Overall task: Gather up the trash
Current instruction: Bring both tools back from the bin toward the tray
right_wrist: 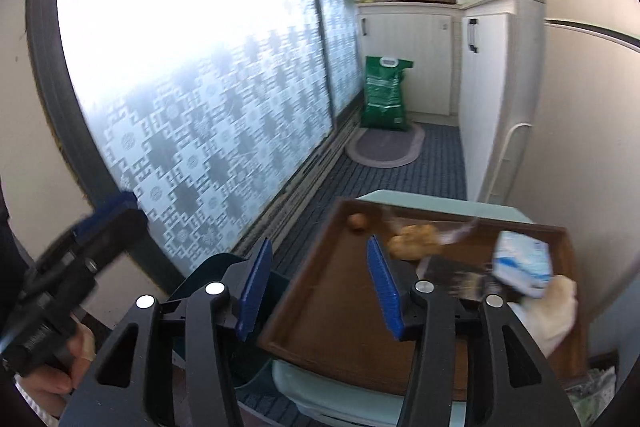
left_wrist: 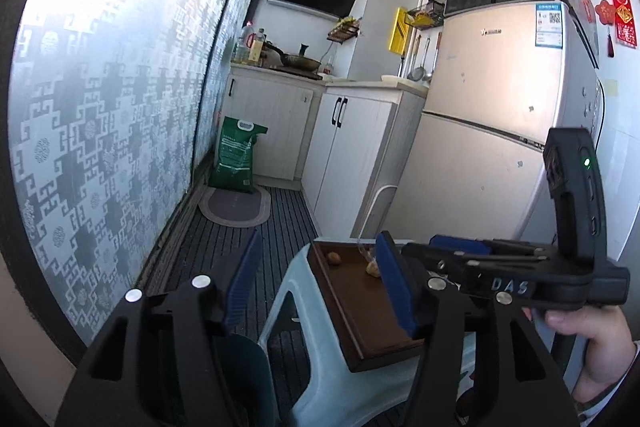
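Note:
A brown tray (right_wrist: 332, 307) lies on a pale blue stool (left_wrist: 288, 311). On it are a small brown nut (right_wrist: 357, 221), a clear wrapper with a yellowish lump (right_wrist: 412, 241), a blue-and-white carton (right_wrist: 520, 269) and a crumpled white tissue (right_wrist: 556, 311). The nut (left_wrist: 334, 259) and the wrapped lump (left_wrist: 372, 269) also show in the left wrist view. My left gripper (left_wrist: 320, 283) hangs open and empty near the tray's left edge. My right gripper (right_wrist: 320, 291) is open and empty above the tray's near left part. A dark teal bin (right_wrist: 212, 267) stands left of the stool.
A patterned frosted glass door (left_wrist: 120, 107) runs along the left. White cabinets (left_wrist: 352, 147) and a fridge (left_wrist: 492, 107) with a microwave on top stand to the right. A green sack (right_wrist: 384, 95) and an oval mat (right_wrist: 384, 147) lie on the floor at the far end.

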The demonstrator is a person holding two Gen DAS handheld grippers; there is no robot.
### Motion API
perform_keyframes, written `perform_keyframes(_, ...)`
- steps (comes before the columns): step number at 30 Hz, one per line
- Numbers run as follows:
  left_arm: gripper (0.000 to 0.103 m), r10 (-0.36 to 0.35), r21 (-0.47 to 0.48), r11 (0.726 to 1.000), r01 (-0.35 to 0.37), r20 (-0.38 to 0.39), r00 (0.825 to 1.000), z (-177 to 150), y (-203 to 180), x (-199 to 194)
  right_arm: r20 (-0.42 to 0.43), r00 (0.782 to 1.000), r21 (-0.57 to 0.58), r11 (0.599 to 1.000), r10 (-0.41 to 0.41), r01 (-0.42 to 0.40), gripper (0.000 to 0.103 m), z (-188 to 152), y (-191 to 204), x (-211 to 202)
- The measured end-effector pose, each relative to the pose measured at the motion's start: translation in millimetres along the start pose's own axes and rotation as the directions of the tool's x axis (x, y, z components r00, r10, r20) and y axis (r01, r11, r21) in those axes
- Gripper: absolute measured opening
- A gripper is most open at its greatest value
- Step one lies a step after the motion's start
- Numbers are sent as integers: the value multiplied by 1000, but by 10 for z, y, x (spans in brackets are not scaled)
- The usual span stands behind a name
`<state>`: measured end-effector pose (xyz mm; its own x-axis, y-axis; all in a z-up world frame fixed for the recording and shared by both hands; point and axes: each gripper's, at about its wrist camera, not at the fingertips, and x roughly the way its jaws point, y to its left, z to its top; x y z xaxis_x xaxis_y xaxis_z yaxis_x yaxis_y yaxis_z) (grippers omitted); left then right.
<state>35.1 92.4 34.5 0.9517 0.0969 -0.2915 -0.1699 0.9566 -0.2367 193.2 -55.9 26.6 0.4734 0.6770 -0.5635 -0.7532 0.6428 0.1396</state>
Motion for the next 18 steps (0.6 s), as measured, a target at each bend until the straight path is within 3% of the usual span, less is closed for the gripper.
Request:
perform_keyframes(7,73,-46,20,999,49,-109,993,-146,-414,355,38,997,39,997,-65,64,64,-22,-576,-416)
perform_keyframes(18,83,-33,52,998,47,-252,967,-382,-863,894,60,991,108,988,-116,109,74,-168,-1126,-663)
